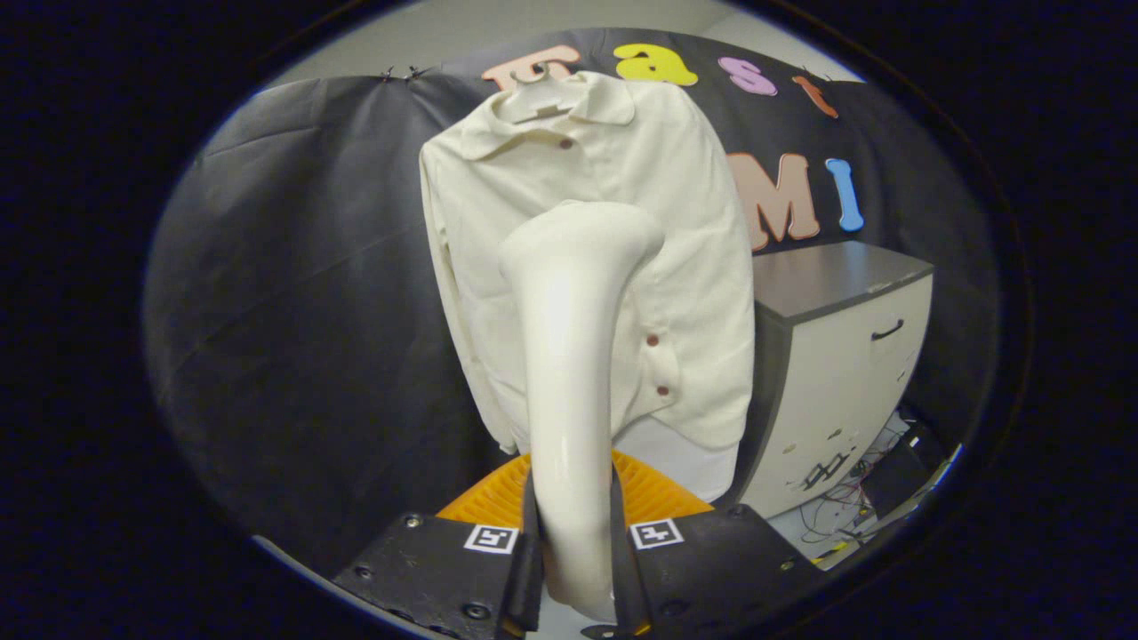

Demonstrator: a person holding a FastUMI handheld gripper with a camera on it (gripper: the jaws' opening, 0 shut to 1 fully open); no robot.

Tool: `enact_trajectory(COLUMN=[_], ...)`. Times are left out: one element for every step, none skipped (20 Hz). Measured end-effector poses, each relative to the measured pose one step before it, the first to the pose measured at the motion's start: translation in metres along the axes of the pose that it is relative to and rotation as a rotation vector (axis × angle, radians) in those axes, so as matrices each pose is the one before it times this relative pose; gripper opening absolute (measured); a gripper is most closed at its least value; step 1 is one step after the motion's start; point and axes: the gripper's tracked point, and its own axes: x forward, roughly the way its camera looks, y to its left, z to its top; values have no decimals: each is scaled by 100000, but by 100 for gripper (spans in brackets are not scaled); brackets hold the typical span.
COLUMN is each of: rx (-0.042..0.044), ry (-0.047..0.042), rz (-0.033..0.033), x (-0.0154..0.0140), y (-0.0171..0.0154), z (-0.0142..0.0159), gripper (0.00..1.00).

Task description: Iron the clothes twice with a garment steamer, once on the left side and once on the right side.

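Gripper view shows the gripper squeezed tight on the steamer handle, both fingers pressing it; its head is up against the shirt on a hanger. The steamer looks hard, smooth and maybe slippery, so low on the handle seems best; the shirt is soft and will swing.

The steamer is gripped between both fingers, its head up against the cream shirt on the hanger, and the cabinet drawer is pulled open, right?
Not quite: in the gripper view the cabinet drawer is closed. The rest holds: the gripper clamps the steamer, its head before the hanging shirt.
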Motion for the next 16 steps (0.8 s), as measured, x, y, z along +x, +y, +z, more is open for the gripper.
enact_trajectory(rx=[-1161, -886, -684, -580, -415, -105, -103, 159, 184, -69, 0, -145, -449, -824, -516, -320], ry=[-2999, -1691, -1380, -1446, -1157, -1199, -1287, -640, -729, -677, -561, -596, -822, -973, -504, -560], rz=[-572, -305, -252, -169, -279, -208, -54, 180, 312, 102, 113, 452, 510, 403, 333, 609], x=[-1223, -800, -594, -425, -270, -147, -5, 219, 647, 633, 786, 794, 860, 871, 948, 1026], y=[-208, -206, -199, -336, -248, -302, -353, -267, -308, -271, -375, -248, -251, -429, -395, -347], z=[1626, 1144, 915, 869, 907, 867, 710, 655, 752, 608, 625, 632, 658, 708, 492, 460], gripper=[32, 32, 32, 32, 32, 32, 32, 32, 32, 32, 32, 31, 31, 32, 31, 32])
